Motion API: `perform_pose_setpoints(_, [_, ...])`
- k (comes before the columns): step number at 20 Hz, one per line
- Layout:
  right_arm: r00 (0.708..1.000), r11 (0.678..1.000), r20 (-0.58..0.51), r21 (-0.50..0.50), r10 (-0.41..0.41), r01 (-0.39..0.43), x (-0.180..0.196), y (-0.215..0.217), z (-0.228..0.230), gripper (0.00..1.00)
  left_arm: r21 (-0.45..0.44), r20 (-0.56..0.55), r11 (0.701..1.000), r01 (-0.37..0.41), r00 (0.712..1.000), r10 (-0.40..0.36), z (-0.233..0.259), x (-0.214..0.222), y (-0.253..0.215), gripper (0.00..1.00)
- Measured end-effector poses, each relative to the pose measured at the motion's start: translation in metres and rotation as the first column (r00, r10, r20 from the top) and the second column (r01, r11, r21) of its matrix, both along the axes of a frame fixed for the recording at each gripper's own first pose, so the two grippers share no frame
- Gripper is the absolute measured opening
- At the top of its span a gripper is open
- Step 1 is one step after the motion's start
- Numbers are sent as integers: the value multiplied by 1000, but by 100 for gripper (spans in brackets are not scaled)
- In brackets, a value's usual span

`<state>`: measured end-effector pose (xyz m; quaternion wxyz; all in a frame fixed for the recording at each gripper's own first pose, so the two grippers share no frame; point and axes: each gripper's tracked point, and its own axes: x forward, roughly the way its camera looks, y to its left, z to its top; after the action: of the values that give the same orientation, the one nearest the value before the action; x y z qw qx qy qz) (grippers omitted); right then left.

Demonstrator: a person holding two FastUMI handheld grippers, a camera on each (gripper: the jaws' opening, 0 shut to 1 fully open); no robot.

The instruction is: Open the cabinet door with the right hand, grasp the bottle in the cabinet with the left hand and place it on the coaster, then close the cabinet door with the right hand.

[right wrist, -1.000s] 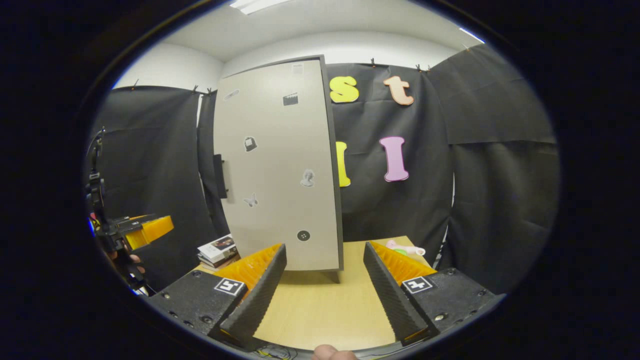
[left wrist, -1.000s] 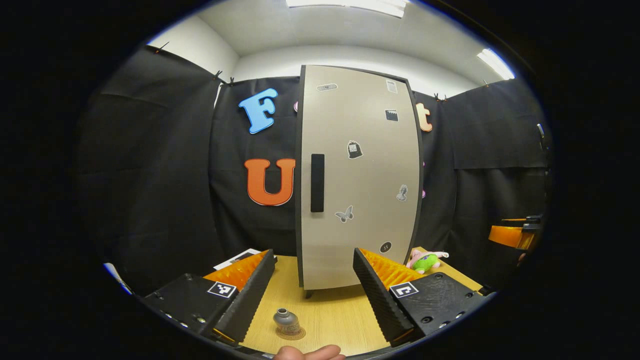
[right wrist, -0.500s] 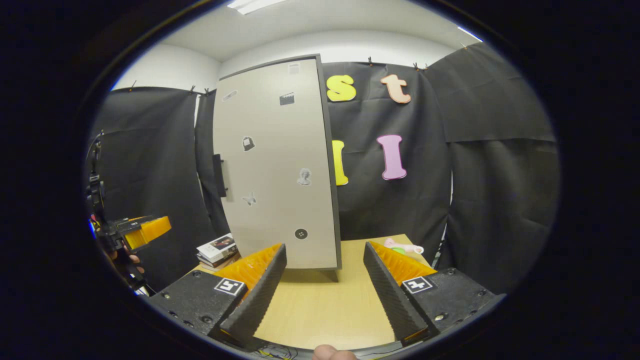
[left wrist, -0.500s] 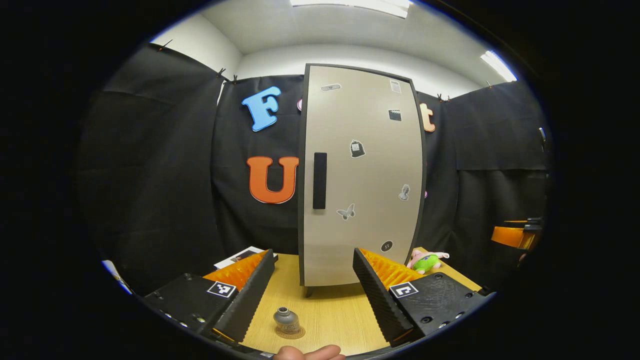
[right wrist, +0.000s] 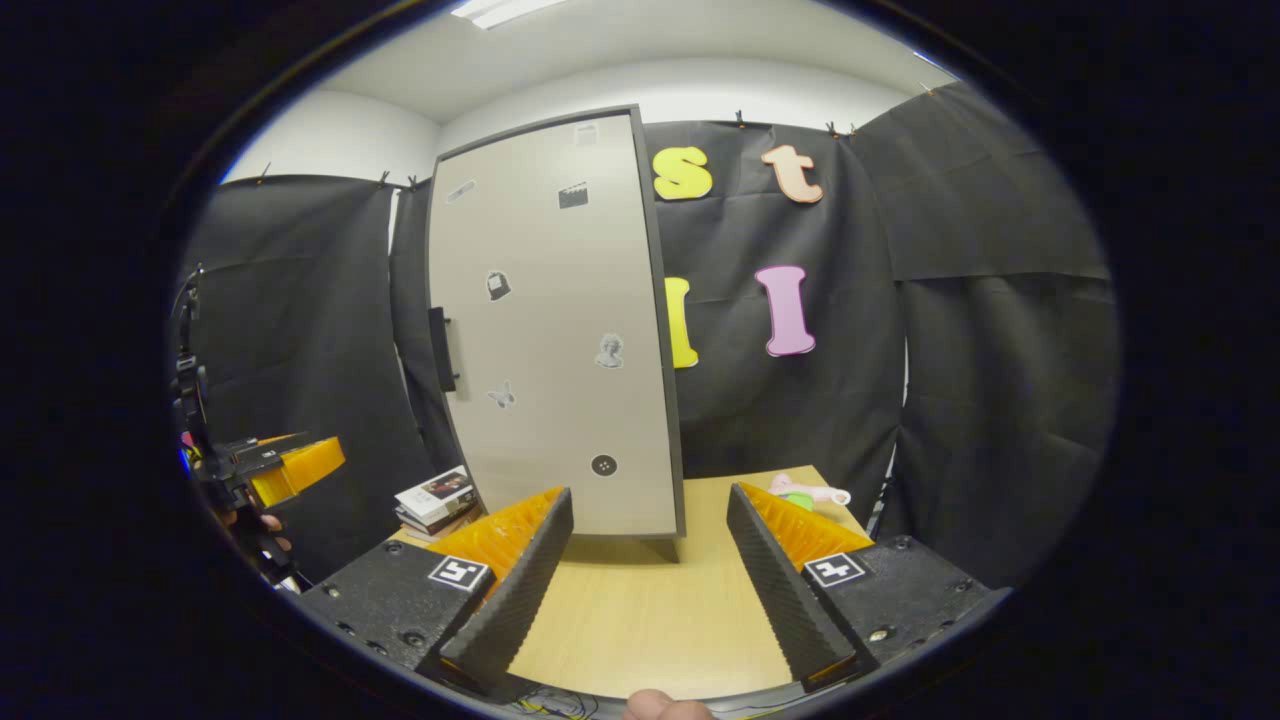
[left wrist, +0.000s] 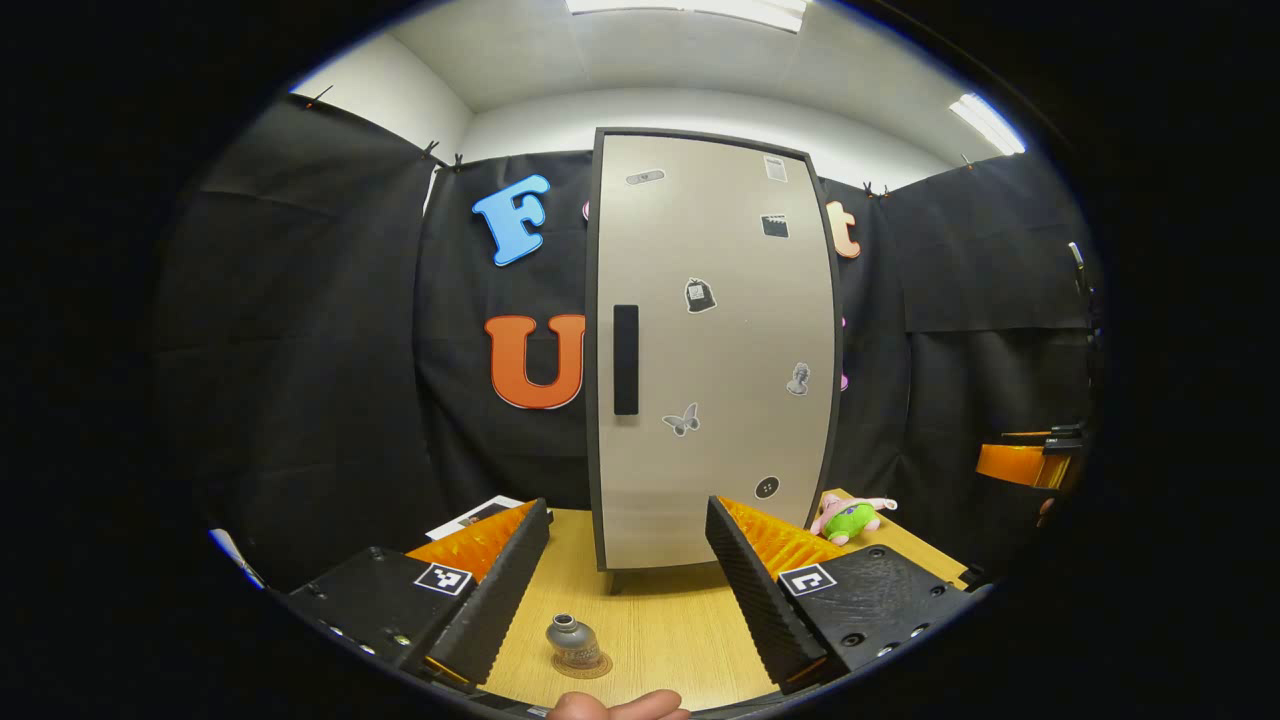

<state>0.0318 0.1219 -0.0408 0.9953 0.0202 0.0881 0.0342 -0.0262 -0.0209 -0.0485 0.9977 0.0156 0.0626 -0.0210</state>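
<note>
**Door shut, bottle on the coaster — job looks finished**

Barely anything has moved over the last second: the cabinet door drifts only a touch across both views, the sort of shift you get from the cameras easing about, and it sits flush in its dark frame just as it did a second ago. No gap shows down the handle side, so the door reads as closed.

And look in front of the cabinet, near its left foot: the small grey bottle stands upright on the round coaster, squarely on the wooden surface, exactly where it stood before. It has not budged.

Left hand-held gripper hangs wide open and empty, its fingers either side of the bottle but well clear of it. Right hand-held gripper is likewise spread wide with nothing in it, held back from the cabinet and off toward its hinge side, touching neither door nor handle.

What does that tell us? By my reading every step is done: bottle out, set down on the coaster, door closed again. Nothing appears left but to draw both grippers away.

Off to the cabinet's right lies a green and pink plush toy; to its left, a stack of books.
</note>
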Motion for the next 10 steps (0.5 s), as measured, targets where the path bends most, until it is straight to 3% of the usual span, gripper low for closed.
perform_pose_setpoints(4, [1000, 1000, 15, 1, 4, -4, 2, 1, 5, 100, -6, -11, 1000, -15, 1000, 15, -3, 0, 3, 95])
perform_pose_setpoints(5, [1000, 1000, 14, 1, 5, -5, 2, 0, 4, 96, -8, -11, 1000, -17, 1000, 17, -3, -1, 3, 95])
perform_pose_setpoints(10, [1000, 1000, 22, 8, -8, 8, 1, -5, 4, 100, -5, -10, 1000, -23, 1000, 23, -2, -1, 4, 95])
